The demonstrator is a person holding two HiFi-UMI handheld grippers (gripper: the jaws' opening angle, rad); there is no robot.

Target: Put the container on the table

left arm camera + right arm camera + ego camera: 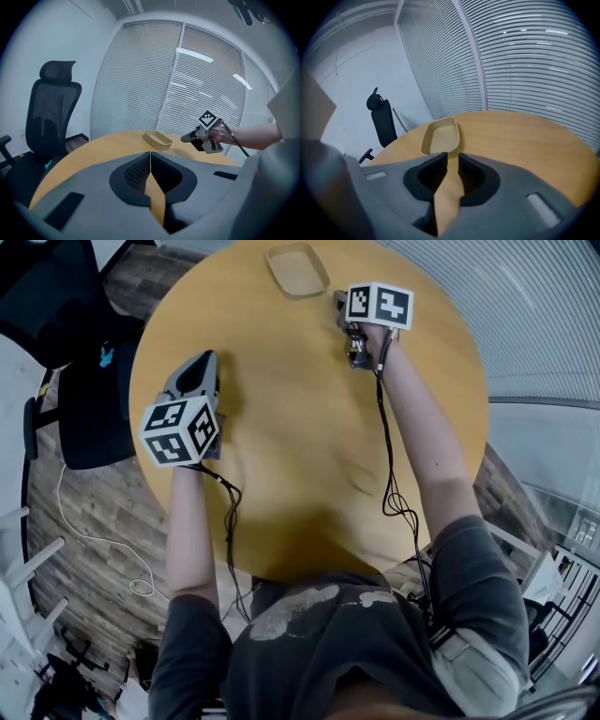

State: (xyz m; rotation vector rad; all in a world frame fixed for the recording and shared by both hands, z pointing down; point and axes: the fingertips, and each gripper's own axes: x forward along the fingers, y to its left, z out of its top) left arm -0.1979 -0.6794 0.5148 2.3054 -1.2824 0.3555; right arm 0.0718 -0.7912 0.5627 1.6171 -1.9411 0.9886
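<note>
Table (309,456) with container (297,269), office chair (54,117), blinds (201,79)

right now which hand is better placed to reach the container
Right: the right tongs are open, pointing at the container just ahead; the left tongs are shut and farther back.

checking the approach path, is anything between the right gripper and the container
Nothing. In the right gripper view the container sits just off the slightly parted jaw tips of the right gripper, with only bare table around it. The head view agrees.
</note>
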